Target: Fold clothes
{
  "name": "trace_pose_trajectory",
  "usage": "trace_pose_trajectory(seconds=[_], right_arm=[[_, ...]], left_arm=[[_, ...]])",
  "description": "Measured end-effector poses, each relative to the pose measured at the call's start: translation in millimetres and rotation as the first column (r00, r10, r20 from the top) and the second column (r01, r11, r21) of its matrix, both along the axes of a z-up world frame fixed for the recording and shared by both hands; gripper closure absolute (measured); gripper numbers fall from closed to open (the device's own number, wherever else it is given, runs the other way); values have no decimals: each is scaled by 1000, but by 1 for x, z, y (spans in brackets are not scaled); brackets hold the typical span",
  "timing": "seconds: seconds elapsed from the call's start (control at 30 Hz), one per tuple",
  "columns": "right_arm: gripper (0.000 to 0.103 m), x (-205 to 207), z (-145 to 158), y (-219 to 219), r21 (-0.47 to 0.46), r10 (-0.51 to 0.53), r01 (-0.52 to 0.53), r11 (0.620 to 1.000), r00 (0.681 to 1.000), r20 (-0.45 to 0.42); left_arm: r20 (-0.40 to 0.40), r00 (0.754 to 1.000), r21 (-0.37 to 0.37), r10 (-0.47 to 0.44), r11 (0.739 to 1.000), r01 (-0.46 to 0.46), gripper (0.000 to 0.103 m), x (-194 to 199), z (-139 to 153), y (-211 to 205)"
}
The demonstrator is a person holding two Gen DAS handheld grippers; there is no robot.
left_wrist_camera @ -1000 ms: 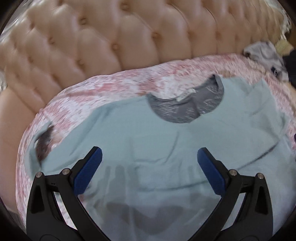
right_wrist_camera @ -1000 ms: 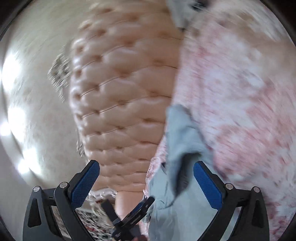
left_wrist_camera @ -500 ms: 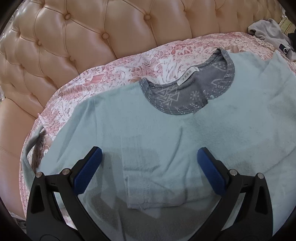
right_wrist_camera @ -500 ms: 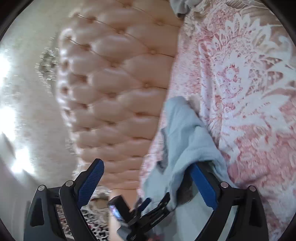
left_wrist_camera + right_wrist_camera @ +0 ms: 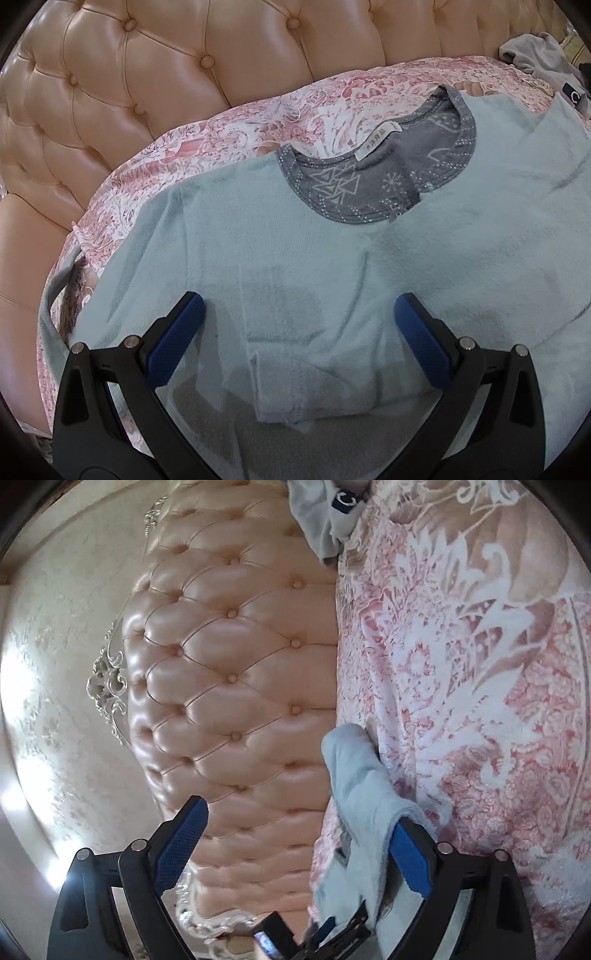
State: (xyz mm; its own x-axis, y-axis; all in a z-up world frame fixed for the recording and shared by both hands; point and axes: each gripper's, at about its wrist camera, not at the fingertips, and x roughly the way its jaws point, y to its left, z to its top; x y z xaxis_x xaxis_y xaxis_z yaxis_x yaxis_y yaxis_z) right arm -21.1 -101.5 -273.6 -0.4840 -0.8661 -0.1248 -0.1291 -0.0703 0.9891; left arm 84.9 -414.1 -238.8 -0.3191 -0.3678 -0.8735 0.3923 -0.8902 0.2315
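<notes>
One pale-blue top (image 5: 314, 236), two open claws: left claw (image 5: 295, 328), right claw (image 5: 295, 834).

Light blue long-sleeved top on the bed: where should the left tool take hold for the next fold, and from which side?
Judging from the left wrist view, grip the light blue long-sleeved top at its left sleeve, which trails off the pink floral bedspread edge. Come from the outer left: there the sleeve lies apart from the body, so the open left tool can straddle it.

Left hand-held gripper (image 5: 295, 332): jaws spread wide, blue-padded fingers (image 5: 175, 338) parted and gripping nothing, pointed downward and forward. Right hand-held gripper (image 5: 295, 849): jaws likewise spread wide, rolled sideways; the left hand-held gripper shows at the lower edge of its view.
</notes>
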Motion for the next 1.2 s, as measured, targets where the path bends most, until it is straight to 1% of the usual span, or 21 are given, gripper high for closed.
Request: trace_pose_trajectory(seconds=[0.07, 0.13, 0.2, 0.23, 0.3, 0.37, 0.4, 0.43, 0.5, 0.6, 0.63, 0.73, 0.8, 0.83, 0.93, 0.97, 1.03, 1.07, 1.13, 1.17, 1.2], right_arm=[[9, 4, -3, 9, -37, 0, 1, 999, 999, 33], [9, 10, -2, 11, -36, 37, -35, 999, 998, 59], [8, 15, 7, 13, 30, 91, -93, 995, 994, 62], [6, 19, 12, 20, 55, 91, -94, 994, 995, 49], [5, 26, 23, 36, 93, 80, -81, 992, 997, 18], [0, 26, 41, 39, 103, 72, -65, 993, 995, -65], [0, 23, 50, 34, 113, 91, -78, 990, 990, -108], [0, 14, 57, 20, 123, 137, -119, 985, 980, -142], [0, -7, 71, -14, 144, 240, -213, 966, 950, -202], [0, -43, 57, -61, 201, 335, -305, 931, 931, -142], [0, -56, 48, -71, 214, 343, -314, 925, 932, -117], [0, -82, 27, -62, 300, 265, -237, 924, 962, -58], [3, -90, 12, -45, 280, 207, -197, 940, 978, -8], [3, -91, 11, -36, 223, 192, -187, 957, 981, 3], [0, -78, 39, -26, 179, 222, -203, 963, 971, -92], [0, -73, 49, -29, 182, 252, -226, 957, 959, -134], [0, -69, 58, -51, 202, 346, -311, 929, 923, -171], [0, -69, 57, -62, 222, 387, -348, 911, 907, -165], [0, -71, 40, -79, 310, 447, -401, 862, 890, -89], [1, -72, 30, -84, 365, 464, -420, 831, 885, -37], [4, -73, 19, -88, 418, 476, -439, 796, 879, 16]], left_arm=[[-3, 1000, 6, -3, 1000, 3, 0, 0, 0, 0], [0, 1000, 2, -4, 1000, 4, 0, -1, 0, 0], [8, 1000, -5, -2, 1000, 2, 0, -1, -1, 0], [8, 1000, -6, -2, 1000, 2, 0, -1, -1, 0], [7, 1000, -8, -2, 1000, 2, 0, -1, -1, 0], [7, 1000, -9, -2, 1000, 2, 0, -1, -1, 1], [7, 1000, -8, -2, 1000, 2, 0, -1, -1, 0], [8, 1000, -7, -2, 1000, 2, 0, -1, -1, 0], [8, 1000, -5, -1, 1000, 1, 0, 0, -1, 0], [9, 1000, -2, -1, 1000, 1, 0, -1, -1, 0], [8, 1000, 0, -1, 1000, 1, 0, -1, -1, -1], [3, 1000, 1, -3, 1000, 3, 0, 0, -2, -2], [1, 1000, 3, -4, 1000, 4, 0, 0, -2, -2], [0, 1000, 5, -4, 1000, 4, 0, 0, -2, -2], [-1, 1000, 3, -5, 1000, 5, 0, 0, -2, -2], [-1, 1000, 3, -5, 1000, 5, 0, 0, -2, -2], [0, 1000, 3, -6, 1000, 6, 0, 0, -2, -3], [1, 1000, 3, -7, 1000, 7, 0, -1, -2, -3], [3, 1000, 4, -7, 1000, 7, 0, -1, -2, -3], [3, 1000, 6, -7, 1000, 7, 0, -1, -2, -3], [3, 1000, 8, -7, 1000, 7, 0, -1, -2, -4]])
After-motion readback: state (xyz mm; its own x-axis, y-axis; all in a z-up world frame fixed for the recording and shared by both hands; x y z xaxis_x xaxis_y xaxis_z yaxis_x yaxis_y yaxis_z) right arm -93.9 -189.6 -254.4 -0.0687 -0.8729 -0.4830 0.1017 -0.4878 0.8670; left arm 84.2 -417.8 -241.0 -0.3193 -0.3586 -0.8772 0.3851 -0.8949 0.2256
